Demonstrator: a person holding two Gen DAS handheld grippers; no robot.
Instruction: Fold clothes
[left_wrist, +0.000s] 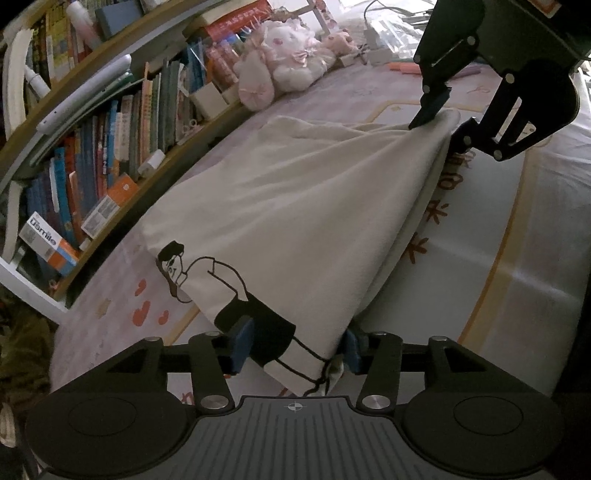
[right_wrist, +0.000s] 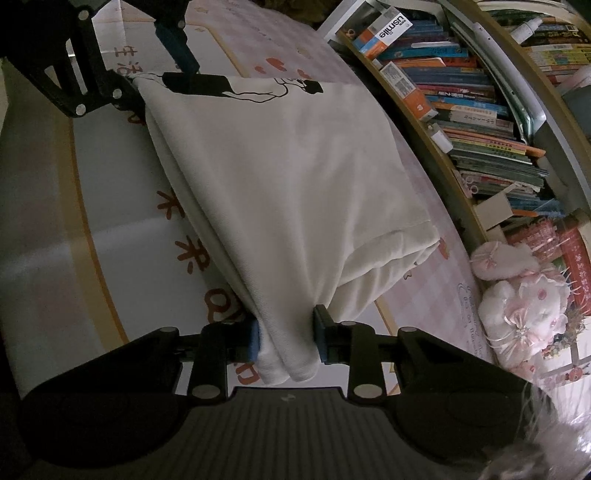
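A cream T-shirt (left_wrist: 295, 203) with a black line drawing of a figure lies folded lengthwise on the bed; in the right wrist view the shirt (right_wrist: 277, 166) runs from bottom centre to top left. My left gripper (left_wrist: 295, 347) is at the printed end, its blue pads apart with the cloth loosely between them. From the other side, the left gripper (right_wrist: 162, 79) shows one blue finger touching that corner. My right gripper (right_wrist: 288, 339) is shut on the bunched plain end, and the right gripper (left_wrist: 437, 129) appears at the far end in the left wrist view.
The bed sheet (left_wrist: 498, 240) is pale with orange lettering and borders. A crowded bookshelf (left_wrist: 92, 147) lines one side of the bed, close to the shirt's edge. A pink and white plush toy (right_wrist: 524, 306) sits on the bed by the shelf.
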